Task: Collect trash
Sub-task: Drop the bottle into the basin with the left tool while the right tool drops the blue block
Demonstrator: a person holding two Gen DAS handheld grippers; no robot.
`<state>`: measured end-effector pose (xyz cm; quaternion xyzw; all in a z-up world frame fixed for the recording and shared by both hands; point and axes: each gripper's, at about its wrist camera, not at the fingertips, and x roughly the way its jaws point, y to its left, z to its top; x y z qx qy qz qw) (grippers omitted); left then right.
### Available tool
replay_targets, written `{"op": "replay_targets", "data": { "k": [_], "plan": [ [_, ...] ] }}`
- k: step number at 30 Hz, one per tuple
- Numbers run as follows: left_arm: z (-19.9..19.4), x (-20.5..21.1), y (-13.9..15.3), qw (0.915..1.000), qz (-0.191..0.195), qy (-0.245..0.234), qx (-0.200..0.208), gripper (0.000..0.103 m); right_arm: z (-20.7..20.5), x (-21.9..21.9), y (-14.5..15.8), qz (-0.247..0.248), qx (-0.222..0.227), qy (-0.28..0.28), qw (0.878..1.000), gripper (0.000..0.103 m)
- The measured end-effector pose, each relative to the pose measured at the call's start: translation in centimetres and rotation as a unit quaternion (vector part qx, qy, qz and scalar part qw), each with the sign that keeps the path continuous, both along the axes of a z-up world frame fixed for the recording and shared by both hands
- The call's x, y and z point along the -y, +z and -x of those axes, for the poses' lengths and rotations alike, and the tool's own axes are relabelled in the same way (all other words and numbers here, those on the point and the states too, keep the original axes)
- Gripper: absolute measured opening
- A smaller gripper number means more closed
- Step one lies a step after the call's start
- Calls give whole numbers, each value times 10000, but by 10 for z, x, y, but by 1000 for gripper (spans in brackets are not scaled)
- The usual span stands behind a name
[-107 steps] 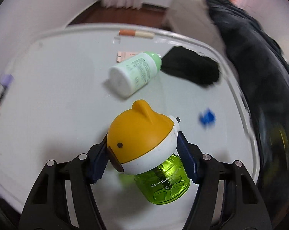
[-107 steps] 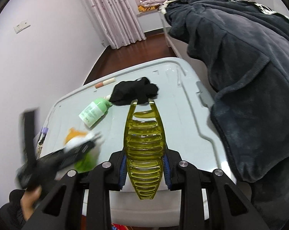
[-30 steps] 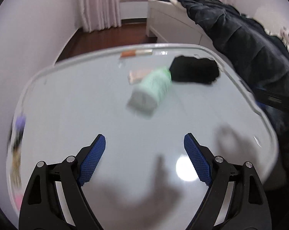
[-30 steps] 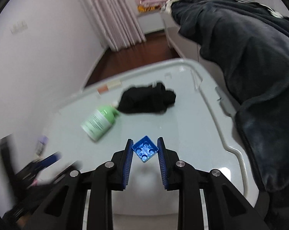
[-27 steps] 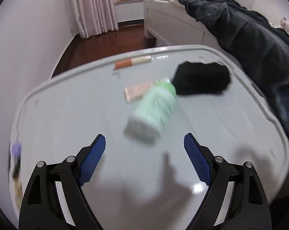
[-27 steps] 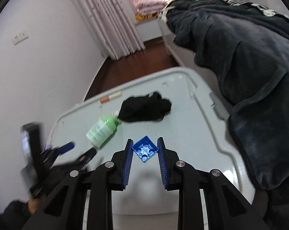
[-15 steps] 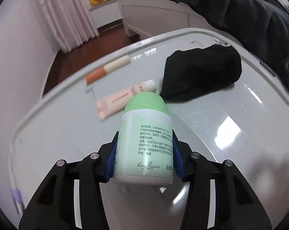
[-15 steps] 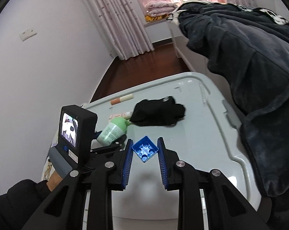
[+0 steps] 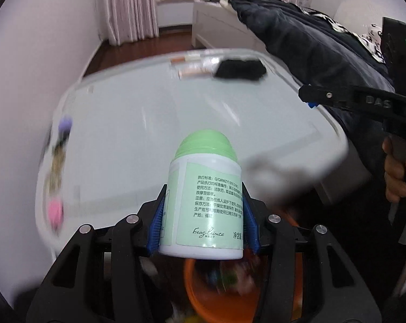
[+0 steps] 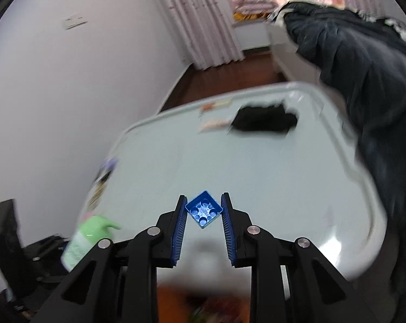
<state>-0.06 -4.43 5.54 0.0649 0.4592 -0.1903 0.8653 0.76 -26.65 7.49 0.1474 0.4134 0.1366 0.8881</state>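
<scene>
Green-capped bottle (image 9: 203, 204): clamped between left gripper (image 9: 203, 224) fingers, carried over the orange bin (image 9: 230, 293) off the counter's (image 9: 154, 123) near edge. Blue brick (image 10: 203, 210): clamped in right gripper (image 10: 203, 226). Step judged: transport; release over bin required next.

The orange bin (image 9: 200, 290) at six o'clock sits half hidden behind the green bottle (image 9: 203, 204), its contents blurred; small items (image 9: 56, 161) at nine o'clock smear unreadably.
</scene>
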Motion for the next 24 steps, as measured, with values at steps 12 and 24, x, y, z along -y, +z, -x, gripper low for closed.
{"op": "replay_targets", "data": {
  "k": [12,24],
  "plan": [
    [59,-4,-53,9982,-69,-137,-581,47,98,-41,-62,631,-994,503,9918,26],
    [52,-12,-60,9968,-196,142,-761,82,83,-36,-69,588,-1177,438,9903,60]
  ]
}}
